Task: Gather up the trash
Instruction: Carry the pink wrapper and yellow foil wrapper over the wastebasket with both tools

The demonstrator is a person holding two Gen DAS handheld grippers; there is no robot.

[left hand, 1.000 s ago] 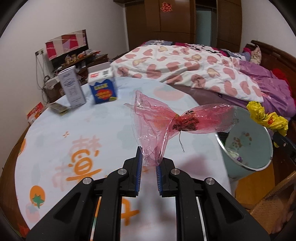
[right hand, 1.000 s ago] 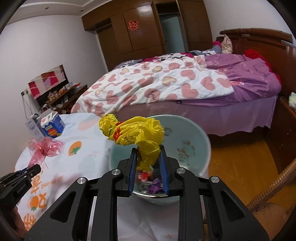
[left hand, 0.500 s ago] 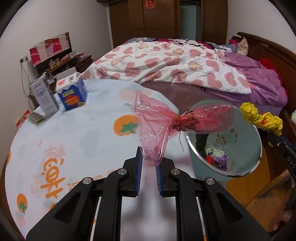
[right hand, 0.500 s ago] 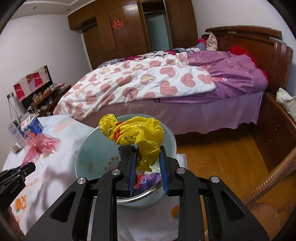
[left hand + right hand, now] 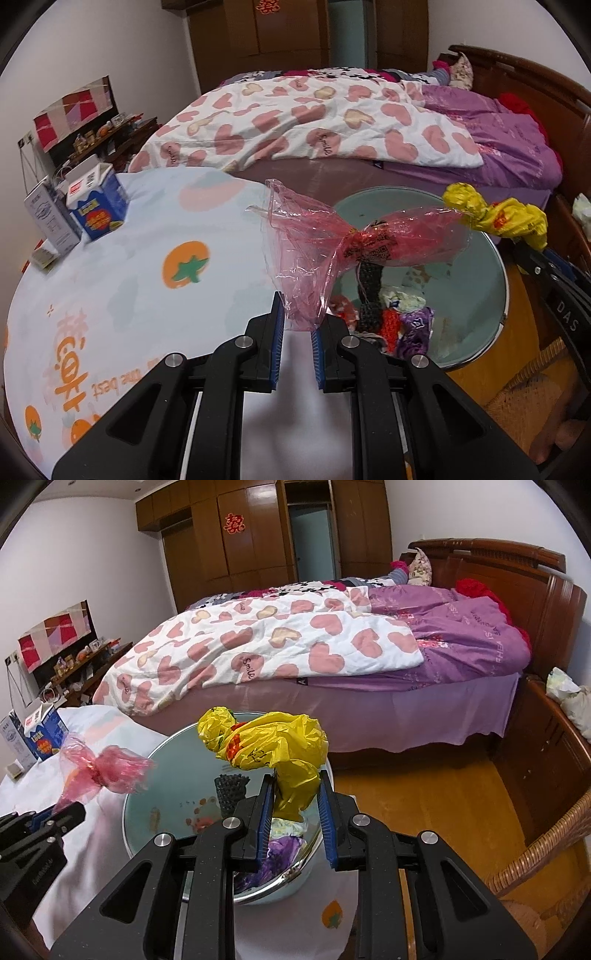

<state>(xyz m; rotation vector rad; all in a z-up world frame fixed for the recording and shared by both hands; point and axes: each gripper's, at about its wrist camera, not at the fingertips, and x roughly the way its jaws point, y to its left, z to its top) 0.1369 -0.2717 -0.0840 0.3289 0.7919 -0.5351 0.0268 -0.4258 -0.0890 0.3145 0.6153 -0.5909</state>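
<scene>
My left gripper (image 5: 297,325) is shut on a crumpled pink plastic bag (image 5: 354,247) and holds it over the near rim of a pale green trash bin (image 5: 495,266) with several scraps inside. My right gripper (image 5: 295,805) is shut on a crumpled yellow plastic bag (image 5: 273,746) held above the same bin (image 5: 140,805). The yellow bag (image 5: 498,218) shows at the right of the left wrist view. The pink bag (image 5: 99,768) and left gripper (image 5: 61,806) show at the left of the right wrist view.
A round table with a white fruit-print cloth (image 5: 129,280) lies left of the bin. A blue carton (image 5: 98,210) and a grey box (image 5: 50,221) stand at its far left. A bed (image 5: 295,646) is behind, a wicker chair (image 5: 546,867) at right.
Both grippers have moved toward the bin; the pink bag has gone from over the table to over the bin's rim, and the yellow bag sits more squarely above the bin. Both grips are unchanged.
</scene>
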